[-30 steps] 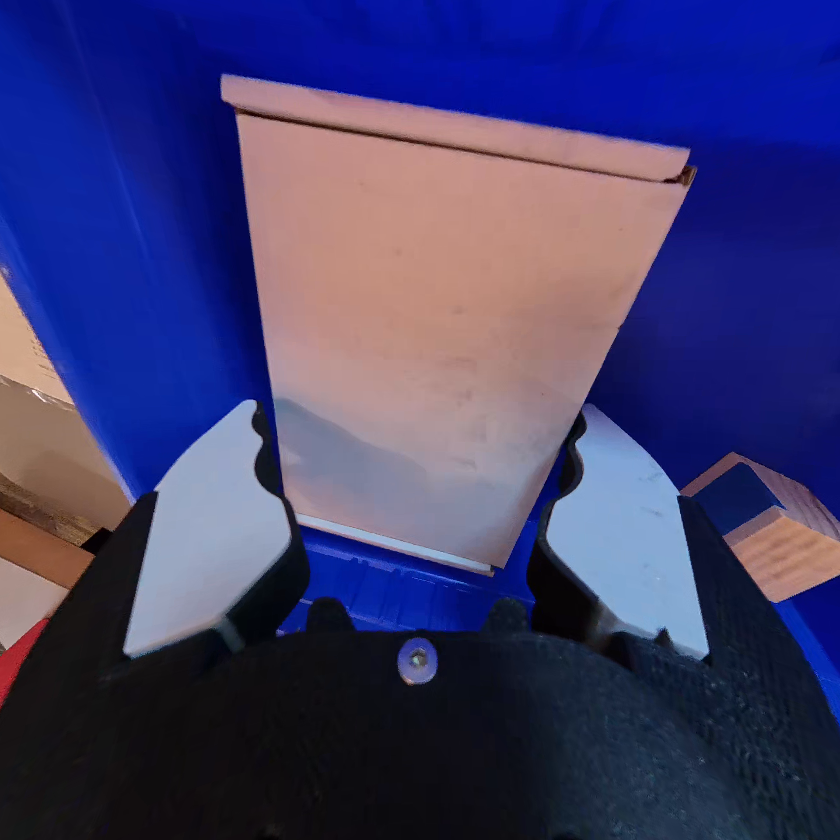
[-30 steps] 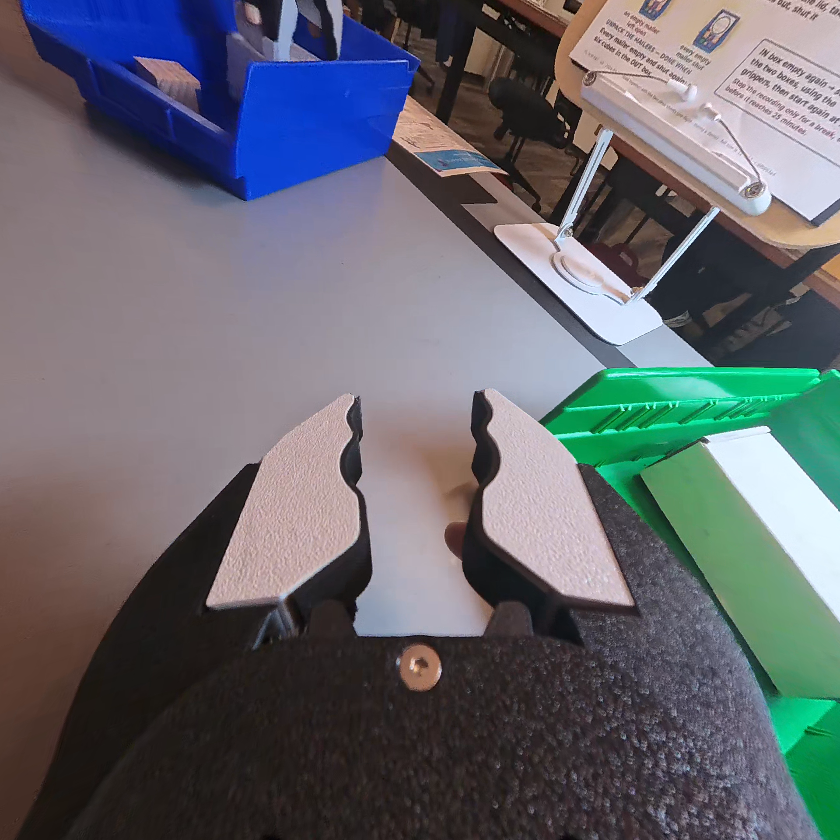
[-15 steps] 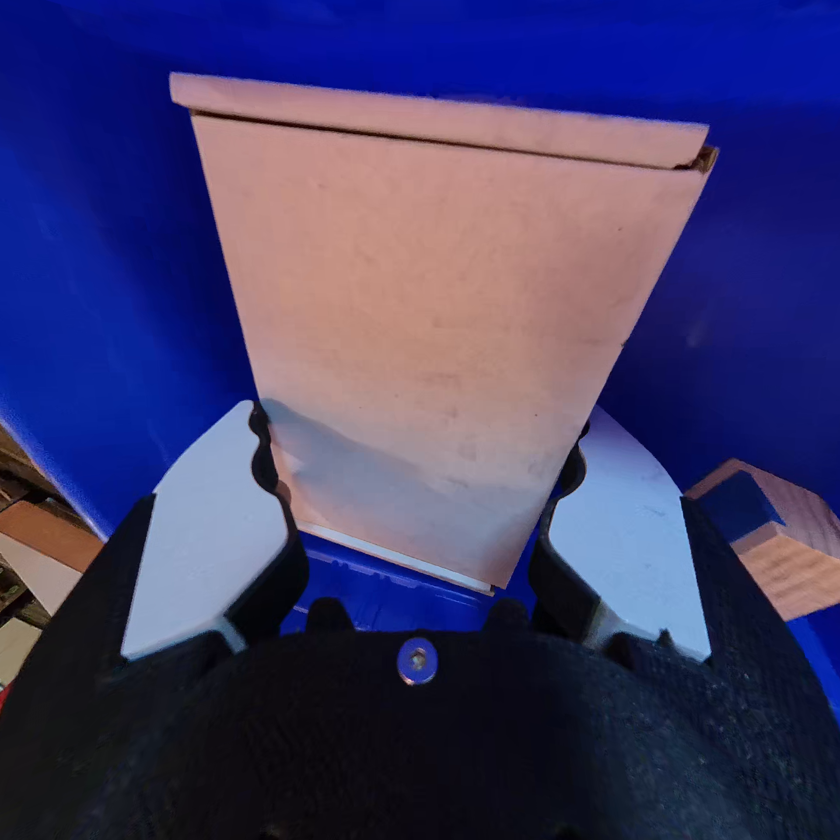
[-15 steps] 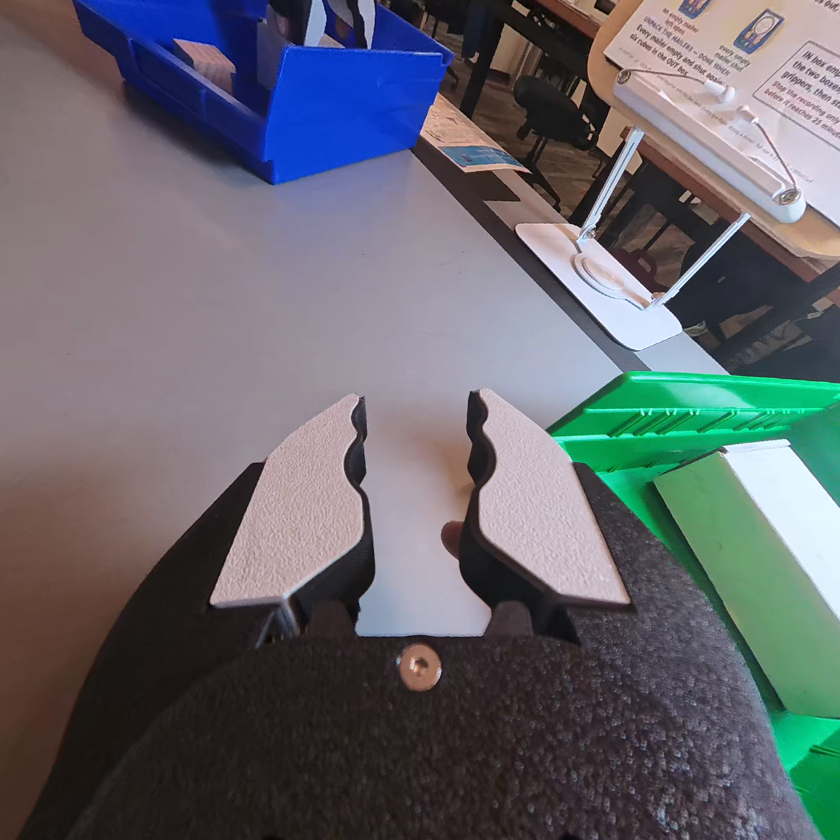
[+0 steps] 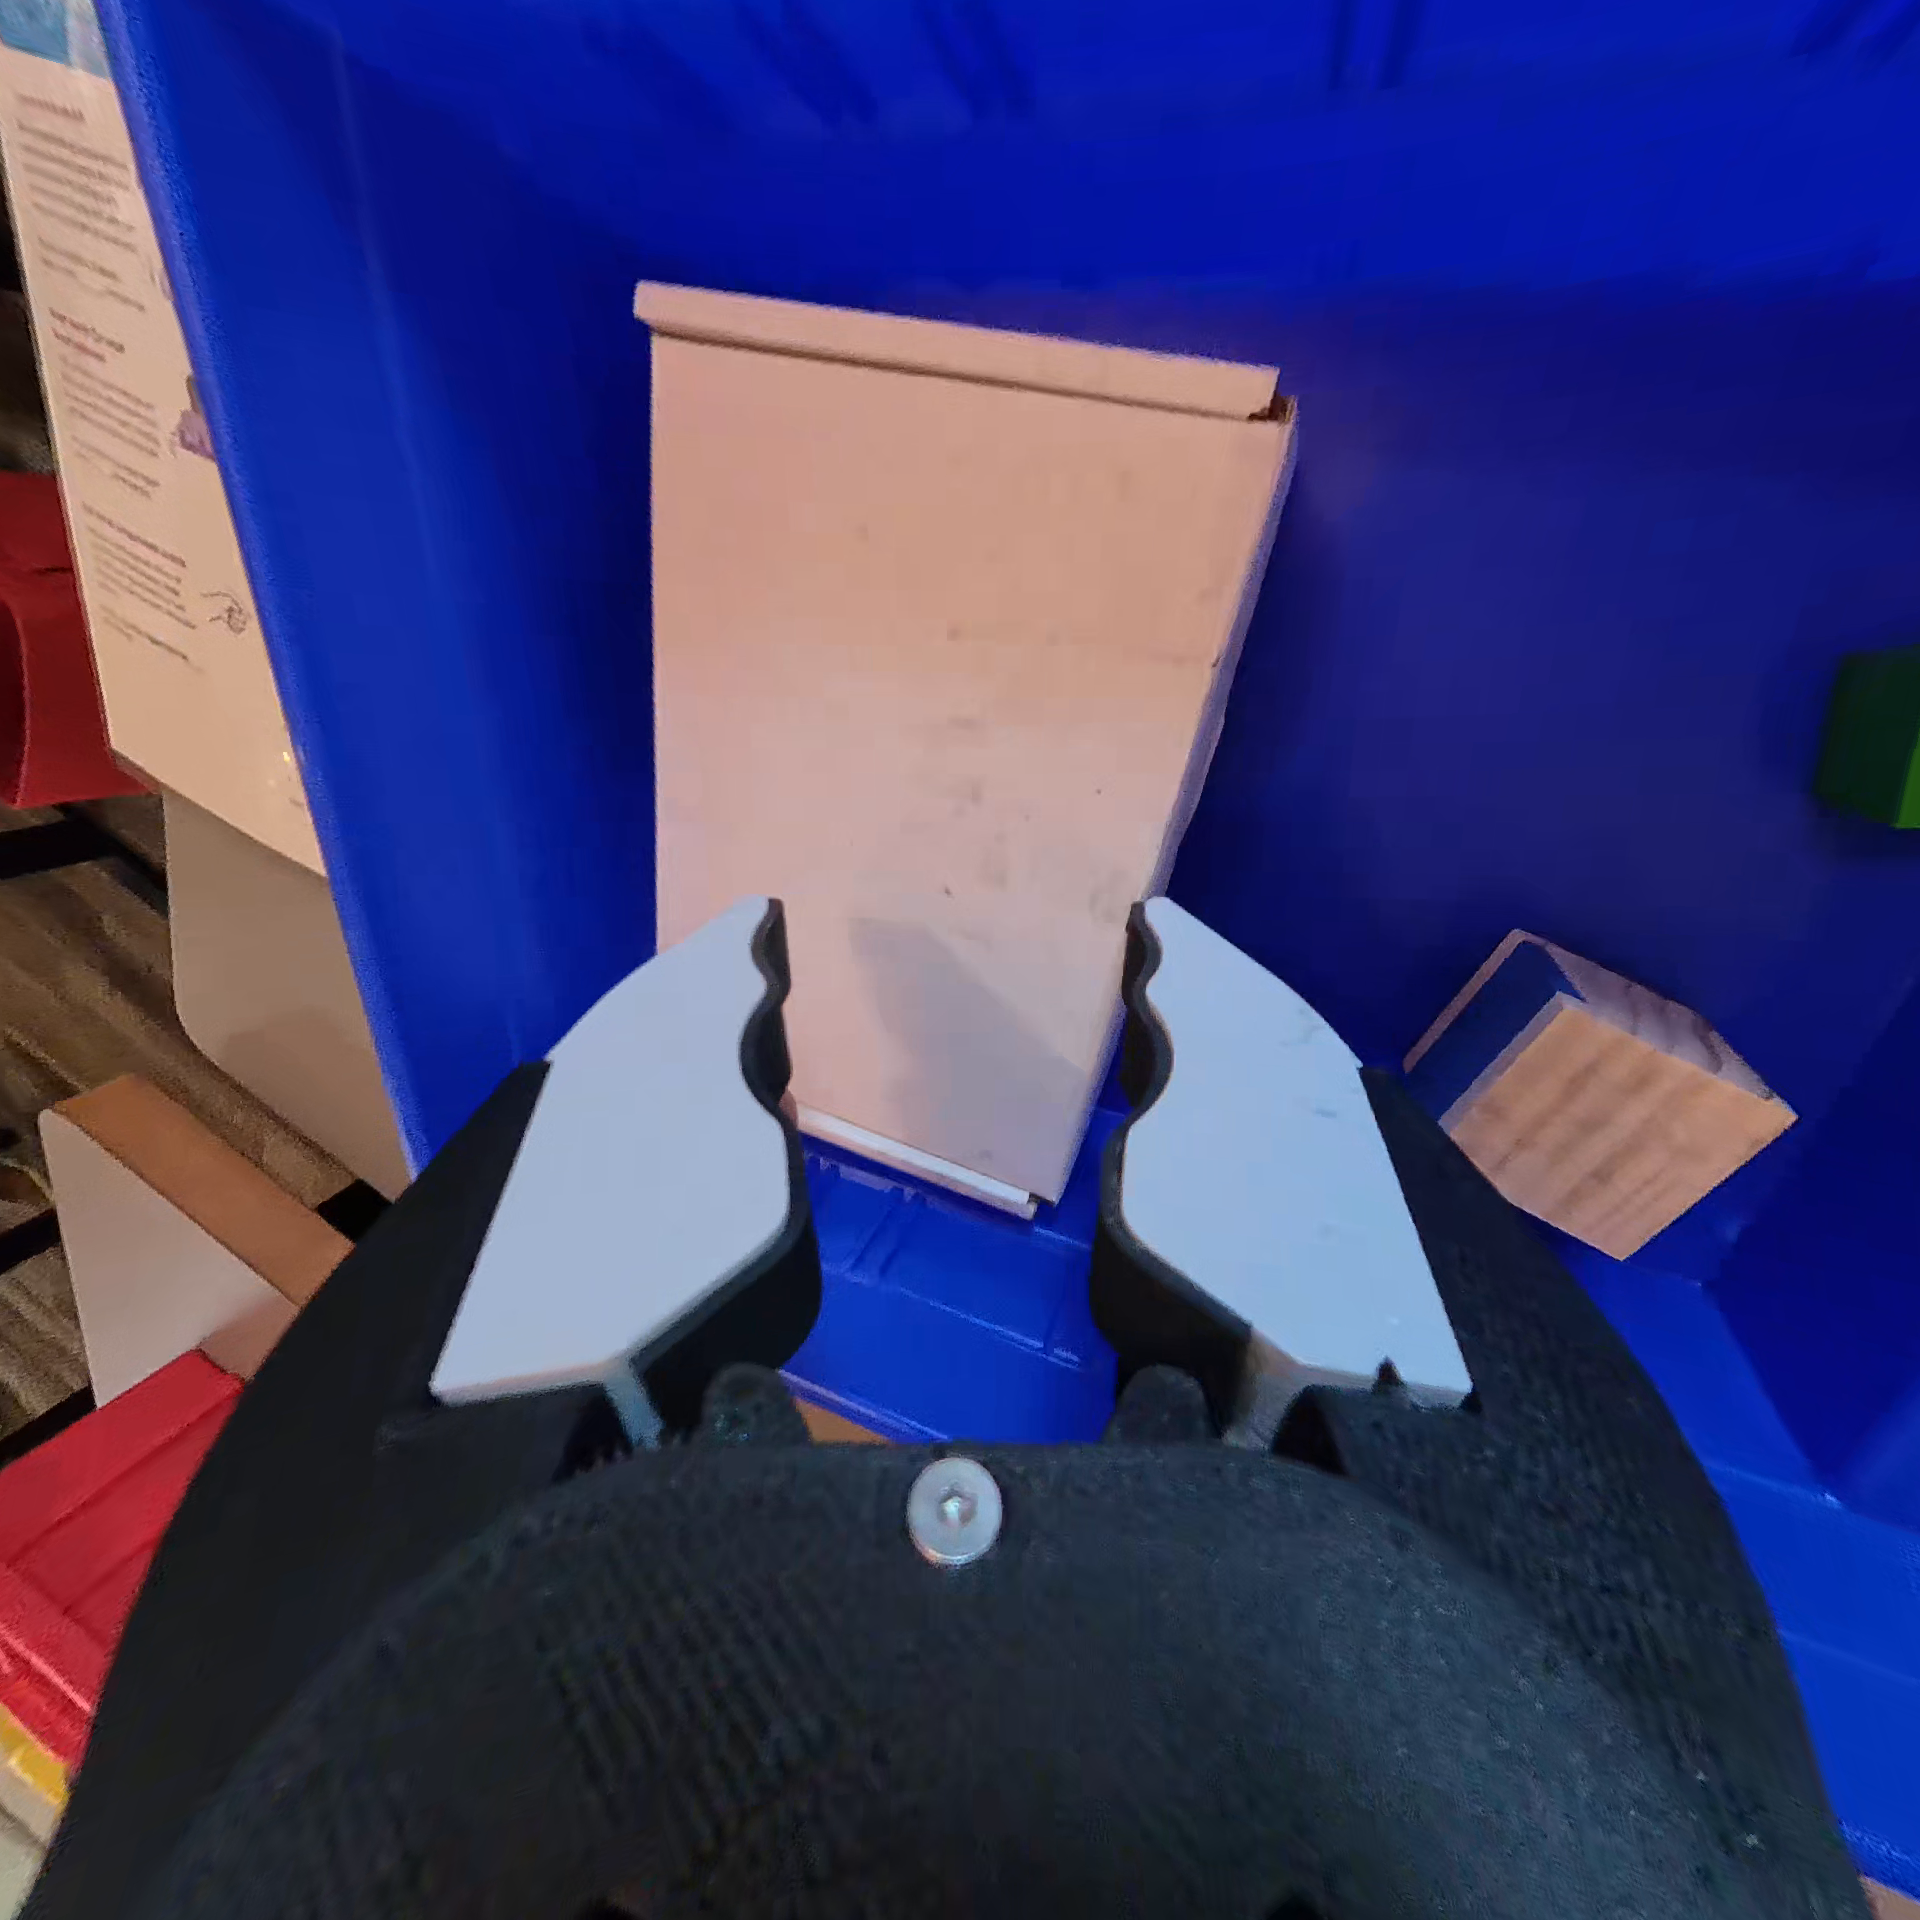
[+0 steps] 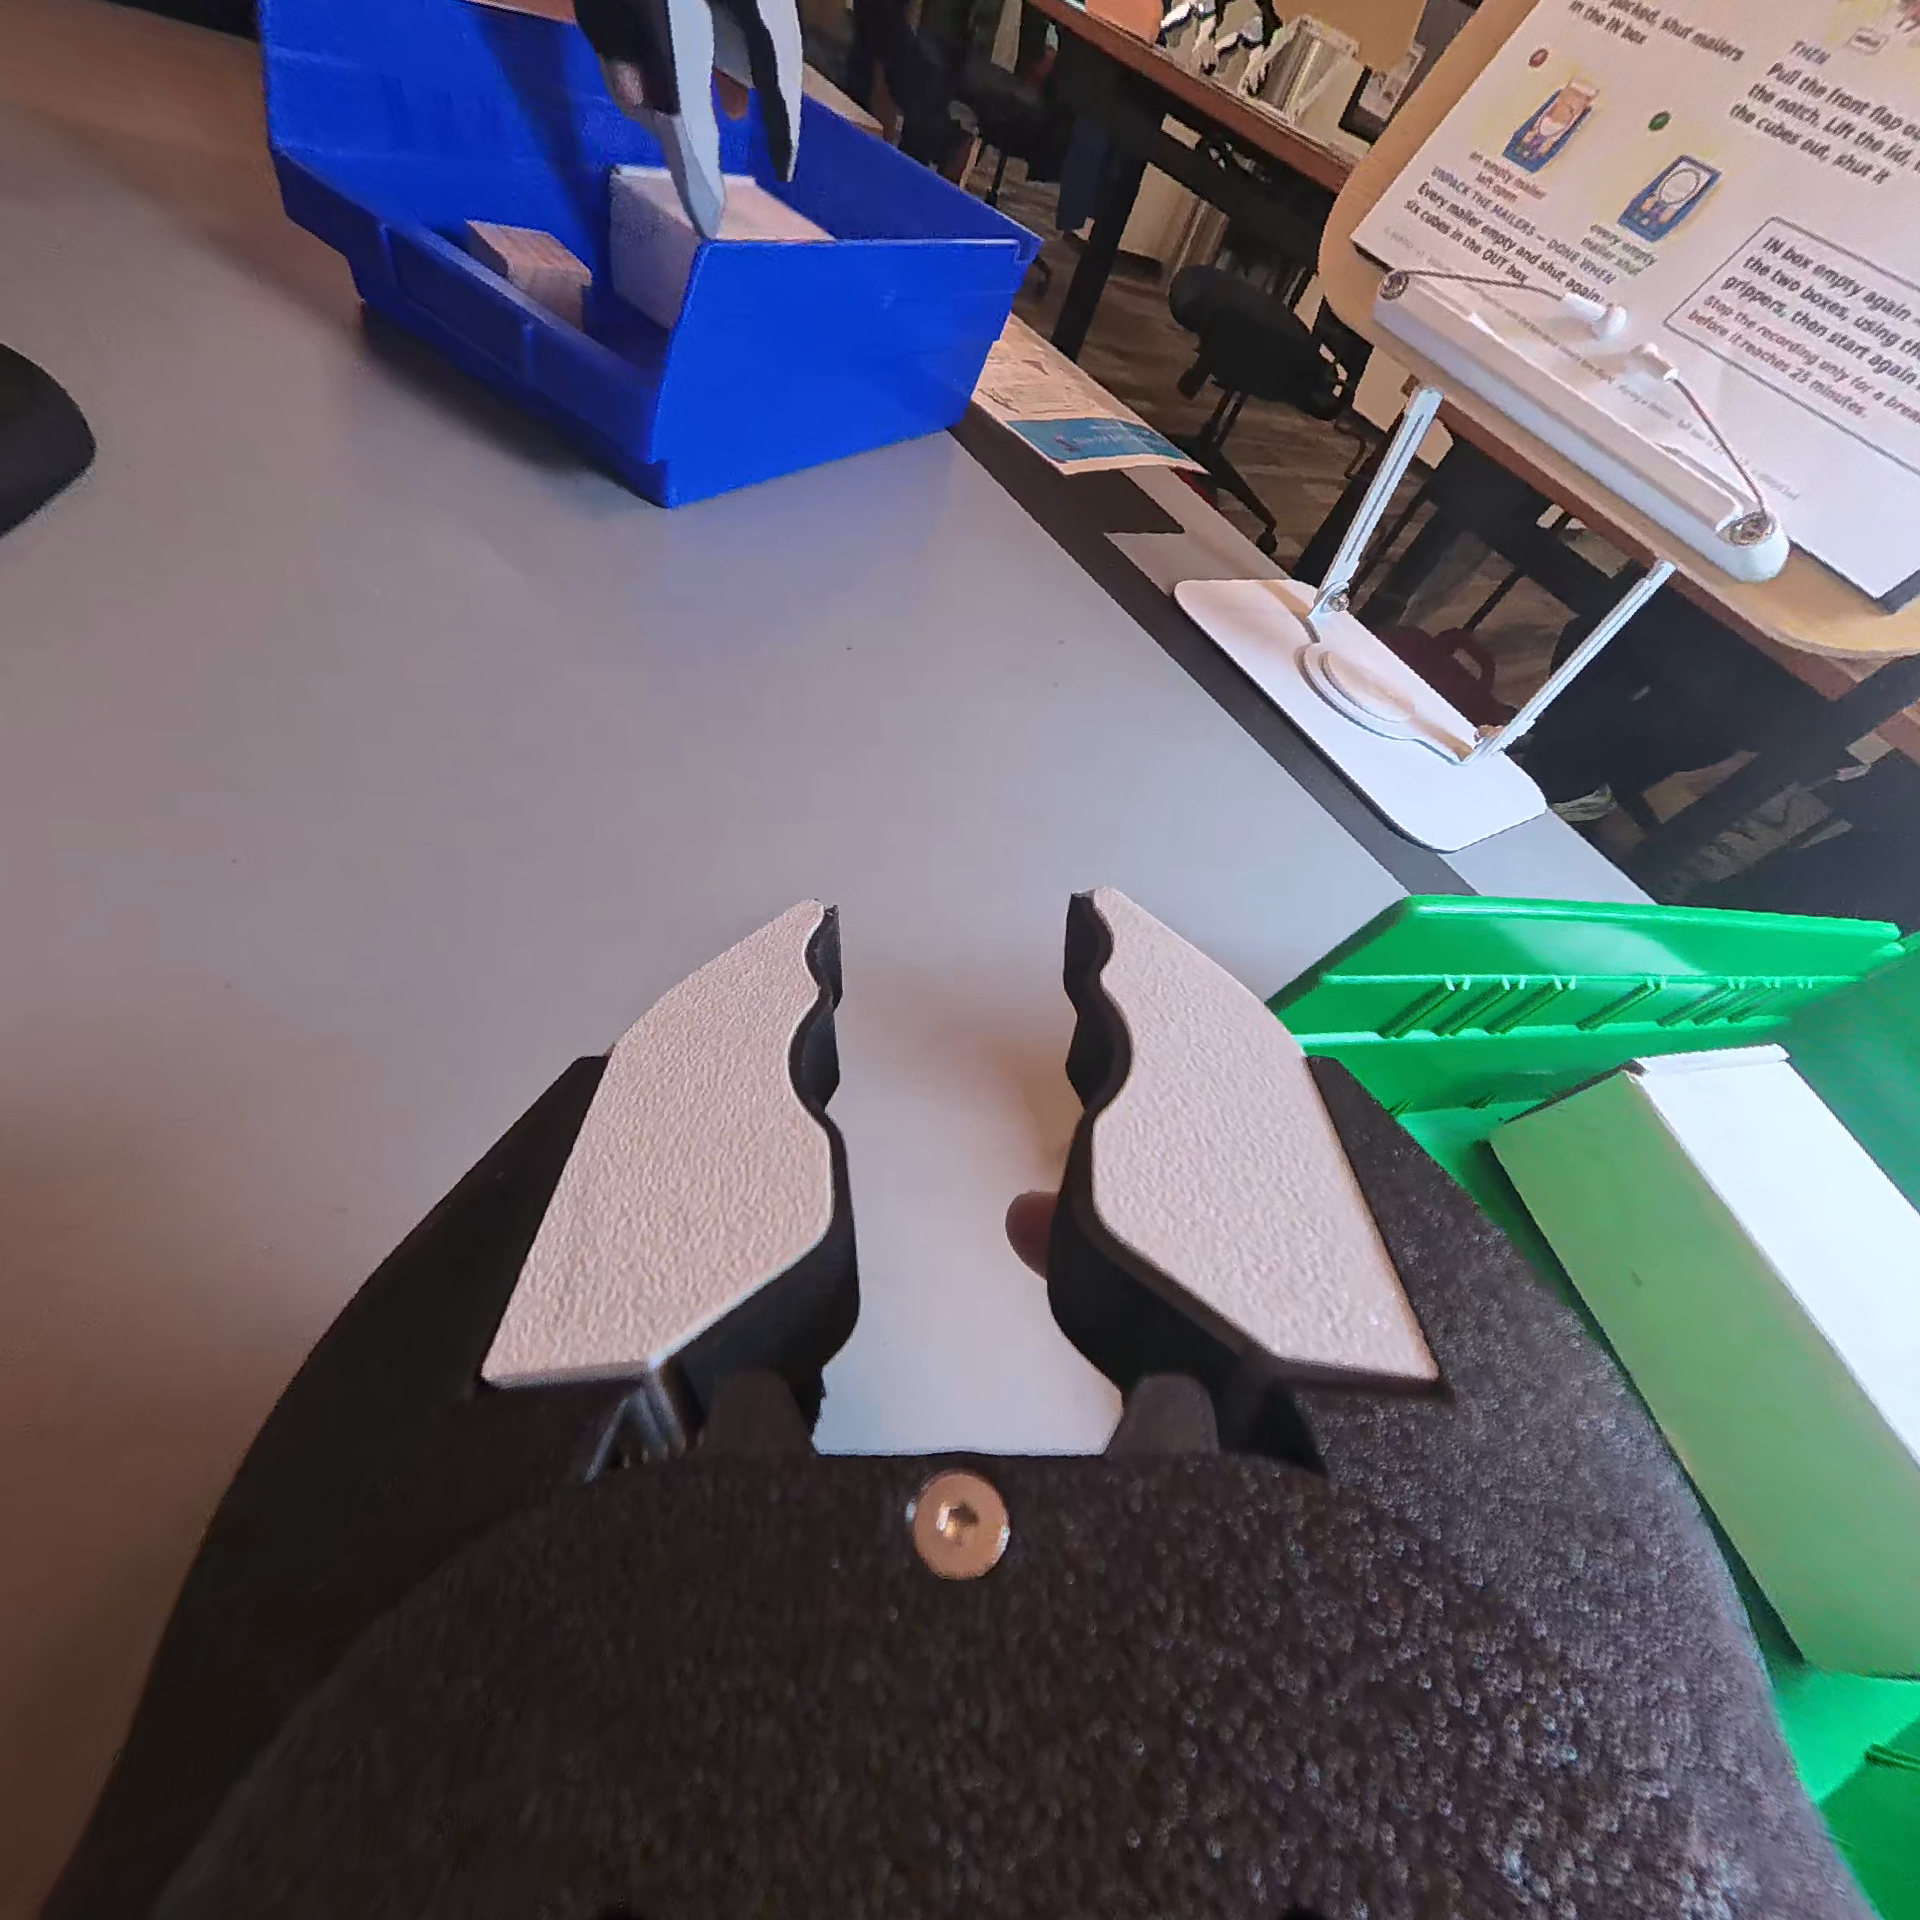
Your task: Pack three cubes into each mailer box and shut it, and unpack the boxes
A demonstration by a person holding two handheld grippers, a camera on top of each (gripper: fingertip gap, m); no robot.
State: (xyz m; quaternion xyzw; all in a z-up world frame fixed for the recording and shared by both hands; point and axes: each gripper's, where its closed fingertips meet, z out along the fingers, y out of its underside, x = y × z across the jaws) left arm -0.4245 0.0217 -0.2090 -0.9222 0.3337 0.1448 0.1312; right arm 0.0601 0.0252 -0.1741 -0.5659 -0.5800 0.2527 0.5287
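Observation:
A closed white mailer box [image 5: 935, 675] stands on end in the blue bin [image 5: 1507, 364], leaning on its wall. My left gripper [image 5: 951, 935] is open and empty, drawn back above the box's near end. It shows over the bin in the right wrist view [image 6: 732, 135]. A wooden cube with a blue face [image 5: 1590, 1091] lies right of the box, and a green cube [image 5: 1870, 738] sits farther right. My right gripper [image 6: 951, 914] is open and empty over the grey table [image 6: 416, 779]. A second white mailer box [image 6: 1714, 1299] lies in the green bin [image 6: 1558, 997] to its right.
A white document stand [image 6: 1403, 707] holding an instruction sheet stands at the table's far edge on the right. A paper leaflet [image 6: 1081, 426] lies by the blue bin [image 6: 831, 343]. A dark object [image 6: 31, 436] sits at the left edge. The grippers' ends are close to 50 cm from one another. The green cube [image 5: 1870, 738] is about 12 cm from my left fingertips and 35 cm from my right.
My left gripper has let go of the mailer box and pulled back, its jaws now closer together. The right gripper has shifted a little and stays open.

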